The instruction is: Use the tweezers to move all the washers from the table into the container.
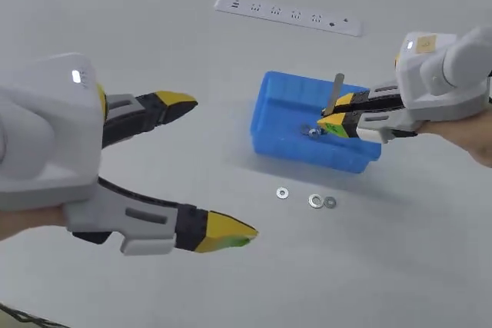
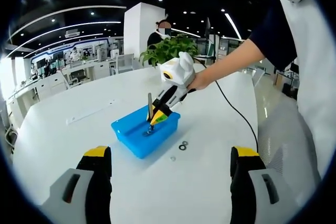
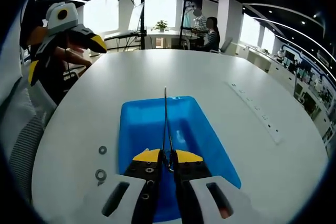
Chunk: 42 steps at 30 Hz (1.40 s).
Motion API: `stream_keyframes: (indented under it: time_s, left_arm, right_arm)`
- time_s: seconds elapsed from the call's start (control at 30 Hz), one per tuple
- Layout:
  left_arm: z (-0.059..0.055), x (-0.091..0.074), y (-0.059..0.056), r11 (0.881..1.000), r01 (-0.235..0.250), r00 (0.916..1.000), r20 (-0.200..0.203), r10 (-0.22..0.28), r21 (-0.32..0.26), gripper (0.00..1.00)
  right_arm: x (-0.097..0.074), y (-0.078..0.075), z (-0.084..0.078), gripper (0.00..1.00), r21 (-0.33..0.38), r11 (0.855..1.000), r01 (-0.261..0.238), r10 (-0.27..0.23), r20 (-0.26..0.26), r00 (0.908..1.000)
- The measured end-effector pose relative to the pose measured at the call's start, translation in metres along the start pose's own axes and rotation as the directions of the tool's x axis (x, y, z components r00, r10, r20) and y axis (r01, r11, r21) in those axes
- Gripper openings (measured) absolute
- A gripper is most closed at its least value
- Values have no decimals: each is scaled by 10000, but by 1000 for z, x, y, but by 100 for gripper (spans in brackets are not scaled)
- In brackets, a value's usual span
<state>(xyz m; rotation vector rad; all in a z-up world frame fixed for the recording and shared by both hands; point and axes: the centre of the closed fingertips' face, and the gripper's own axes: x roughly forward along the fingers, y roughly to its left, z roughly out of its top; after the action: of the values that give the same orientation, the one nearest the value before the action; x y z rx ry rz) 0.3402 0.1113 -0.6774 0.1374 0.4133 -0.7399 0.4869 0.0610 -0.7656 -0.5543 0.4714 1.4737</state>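
The blue container (image 1: 278,124) sits mid-table with a few washers (image 1: 311,132) inside. My right gripper (image 1: 329,122) hovers over its right part, shut on grey tweezers (image 1: 336,94). In the right gripper view the tweezers (image 3: 165,119) run forward from the shut jaws (image 3: 167,156) over the container (image 3: 142,124). Three loose washers (image 1: 315,200) lie on the table just in front of the container. My left gripper (image 1: 215,167) is open and empty, held to the left of the container. In the left gripper view the right gripper (image 2: 157,118) stands in the container (image 2: 134,135), with washers (image 2: 182,145) beside it.
A white power strip (image 1: 288,14) lies on the table beyond the container. The table (image 1: 154,21) is white and round. A cable (image 2: 236,114) trails from the right gripper across the table. A potted plant (image 2: 168,50) and people stand past the far edge.
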Motion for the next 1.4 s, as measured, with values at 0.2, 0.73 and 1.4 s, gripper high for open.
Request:
stream_keyframes:
  time_s: [0.2, 0.73, 1.4]
  left_arm:
    - [0, 2, -4, 10000, 26, 10000, -50, -26, -41, 99]
    - [-3, -3, 1, 10000, -84, 9999, -139, 84, -24, 99]
    - [55, 62, 47, 9975, 663, 9877, 1405, -692, 255, 83]
  right_arm:
    - [2, 6, -2, 9, 29, 9999, -111, 111, 28, 9999]
    - [-7, -1, 12, 10, 174, 9997, 192, -199, 418, 9989]
    - [-19, 20, 20, 8, -829, 9960, -342, 355, 142, 9993]
